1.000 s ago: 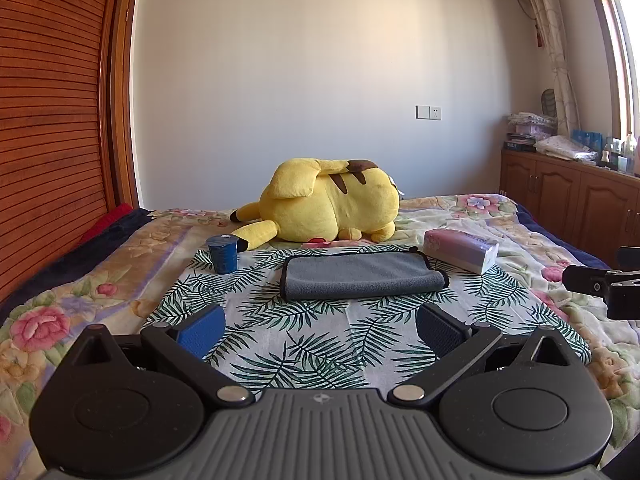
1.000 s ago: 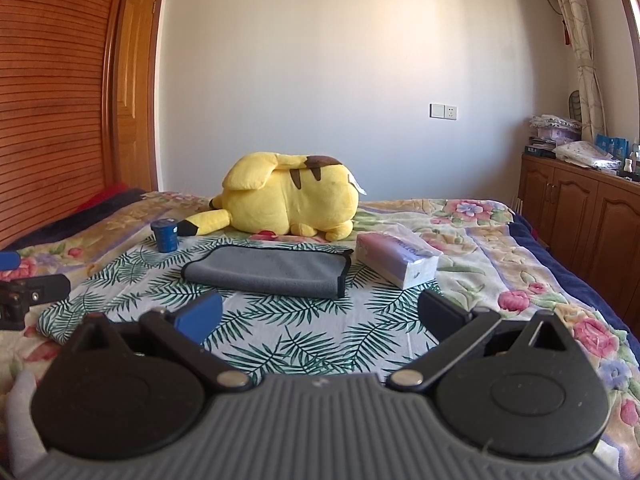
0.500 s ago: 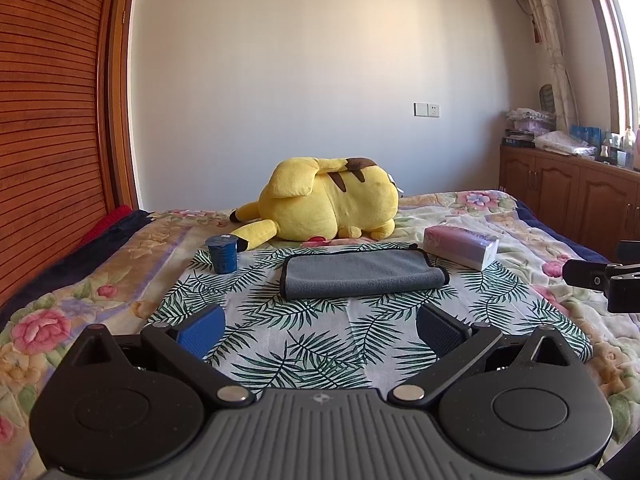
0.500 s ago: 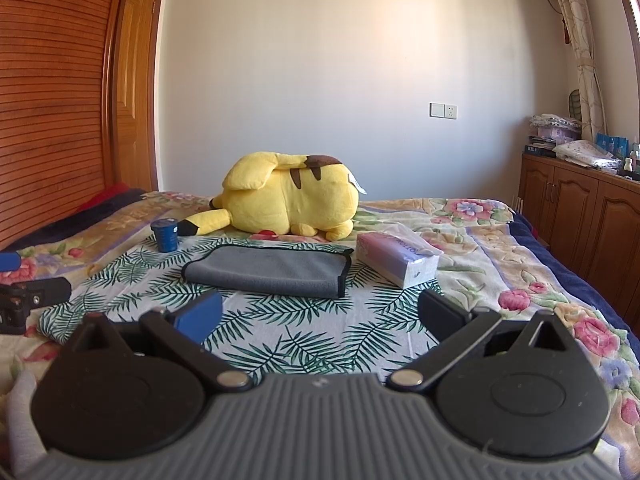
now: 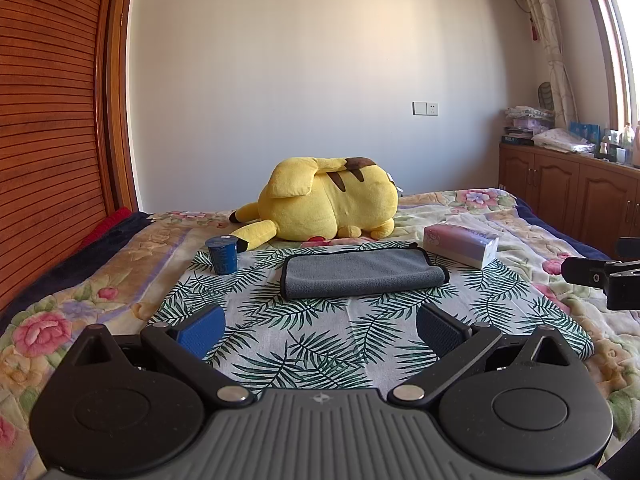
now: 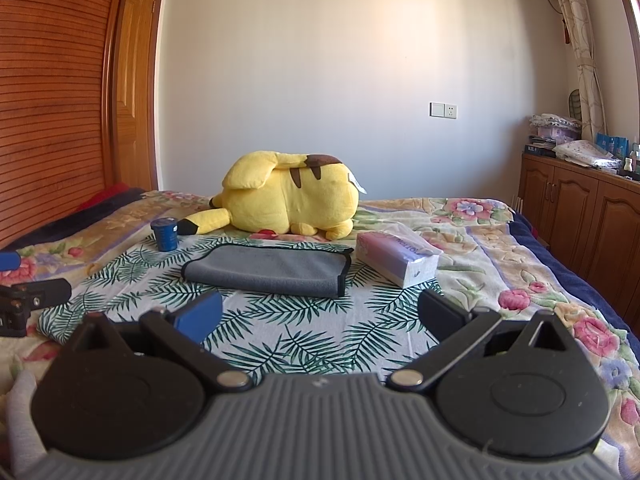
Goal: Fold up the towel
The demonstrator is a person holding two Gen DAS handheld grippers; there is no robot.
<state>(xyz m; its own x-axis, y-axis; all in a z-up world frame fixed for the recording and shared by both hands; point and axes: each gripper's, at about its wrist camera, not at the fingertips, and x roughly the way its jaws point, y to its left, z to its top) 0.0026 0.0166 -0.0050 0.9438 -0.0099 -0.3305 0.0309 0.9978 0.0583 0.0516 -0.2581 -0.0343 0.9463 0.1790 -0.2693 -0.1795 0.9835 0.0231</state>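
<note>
A grey towel with a dark trim (image 5: 360, 272) lies folded flat on a palm-leaf cloth (image 5: 320, 344) on the bed; it also shows in the right wrist view (image 6: 268, 270). My left gripper (image 5: 320, 326) is open and empty, well short of the towel's near edge. My right gripper (image 6: 318, 314) is open and empty, also short of the towel and apart from it. The right gripper's tip shows at the right edge of the left wrist view (image 5: 600, 276). The left gripper's tip shows at the left edge of the right wrist view (image 6: 28, 300).
A yellow plush toy (image 5: 328, 210) lies behind the towel. A blue cup (image 5: 222, 254) stands to the towel's left and a tissue pack (image 5: 460, 244) to its right. A wooden wardrobe (image 5: 48, 160) lines the left side, wooden cabinets (image 5: 568, 192) the right.
Both grippers have stayed almost still; the left wrist view has tilted up very slightly. Both stay open and the towel has not moved.
</note>
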